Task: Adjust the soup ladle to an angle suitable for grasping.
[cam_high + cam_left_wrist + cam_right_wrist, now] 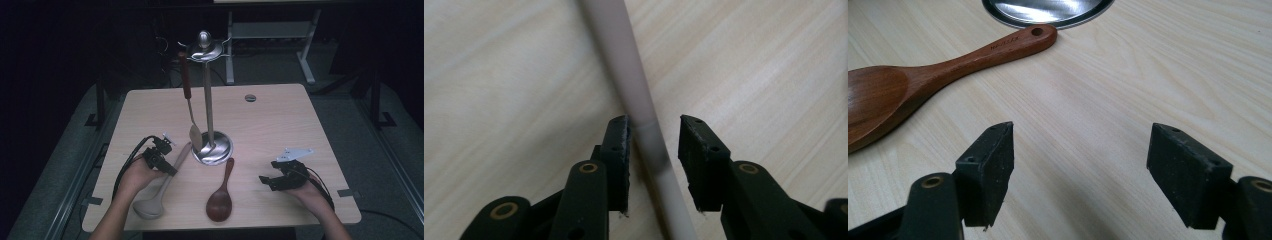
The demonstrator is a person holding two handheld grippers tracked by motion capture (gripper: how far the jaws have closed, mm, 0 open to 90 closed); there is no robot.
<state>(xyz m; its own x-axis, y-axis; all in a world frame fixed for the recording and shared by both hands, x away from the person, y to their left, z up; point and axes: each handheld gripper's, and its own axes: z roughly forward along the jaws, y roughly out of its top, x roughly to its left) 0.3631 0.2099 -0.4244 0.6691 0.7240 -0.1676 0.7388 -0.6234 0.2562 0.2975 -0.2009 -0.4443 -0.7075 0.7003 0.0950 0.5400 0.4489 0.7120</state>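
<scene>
room: dim | floor (350, 115): grey | table (280, 120): light wood | far: white metal frame (270, 30)

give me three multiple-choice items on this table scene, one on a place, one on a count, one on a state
1. Where does the grey ladle's handle lie?
A. between the left gripper's jaws
B. on the stand's hook
C. under the wooden spoon

2. How many utensils hang from the metal stand?
A. none
B. one
C. three

3. How do the right gripper's jaws stand?
A. shut on the wooden spoon
B. shut on nothing
C. open over bare table

Answers:
1. A: the left gripper view shows the handle running between the left gripper's jaws, with a gap on one side.
2. B: a single red-handled spatula hangs there.
3. C: the jaws stand wide apart, with the wooden spoon lying off to the side.
</scene>
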